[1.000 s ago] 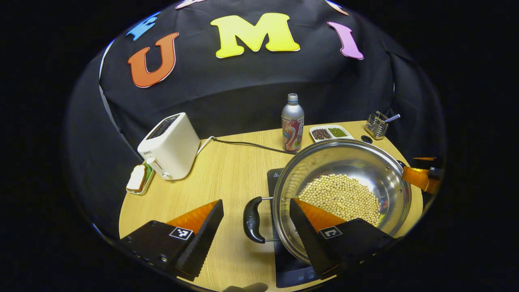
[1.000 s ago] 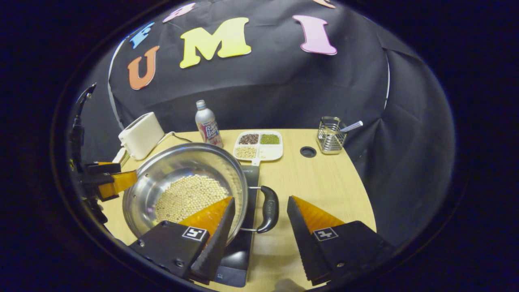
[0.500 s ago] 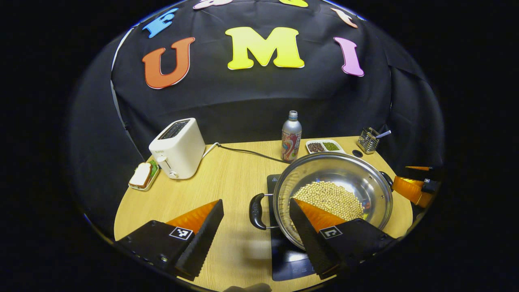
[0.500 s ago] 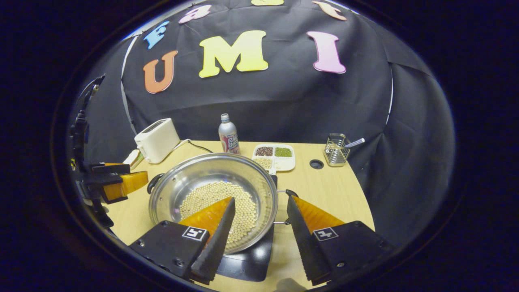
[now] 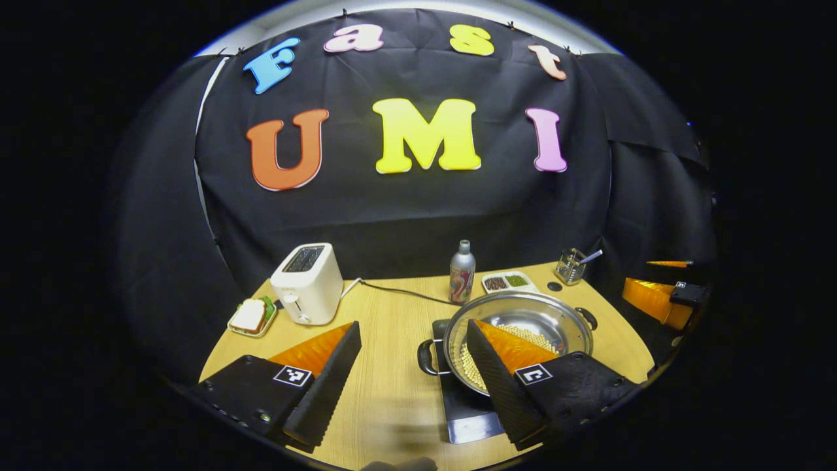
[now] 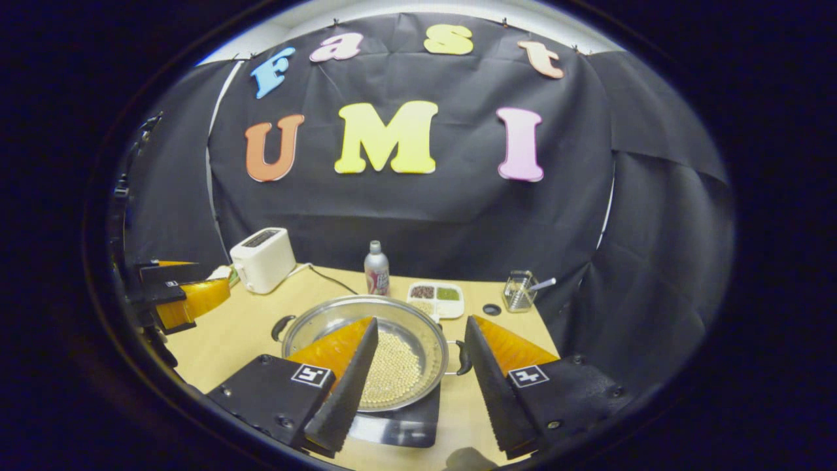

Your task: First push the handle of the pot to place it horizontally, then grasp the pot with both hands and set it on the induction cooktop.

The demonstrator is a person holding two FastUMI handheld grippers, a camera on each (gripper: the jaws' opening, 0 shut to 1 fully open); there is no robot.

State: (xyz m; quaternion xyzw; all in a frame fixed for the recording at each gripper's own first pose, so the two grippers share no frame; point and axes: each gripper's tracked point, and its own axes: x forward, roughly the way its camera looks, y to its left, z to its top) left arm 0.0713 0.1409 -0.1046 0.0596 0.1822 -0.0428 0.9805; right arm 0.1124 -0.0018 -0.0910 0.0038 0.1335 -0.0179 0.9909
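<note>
One pot [image 5: 529, 314], one cooktop [image 5: 472, 418], one toaster [image 5: 307, 284], one bottle [image 5: 461, 272], two hand-held grippers.

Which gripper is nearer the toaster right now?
Left. The left gripper sits on the toaster's side of the pot; the right gripper is past the pot's far side.

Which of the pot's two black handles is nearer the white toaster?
The black loop handle on the left side of the steel pot, facing the white toaster across bare table. The opposite handle points toward the wire cutlery holder.
</note>
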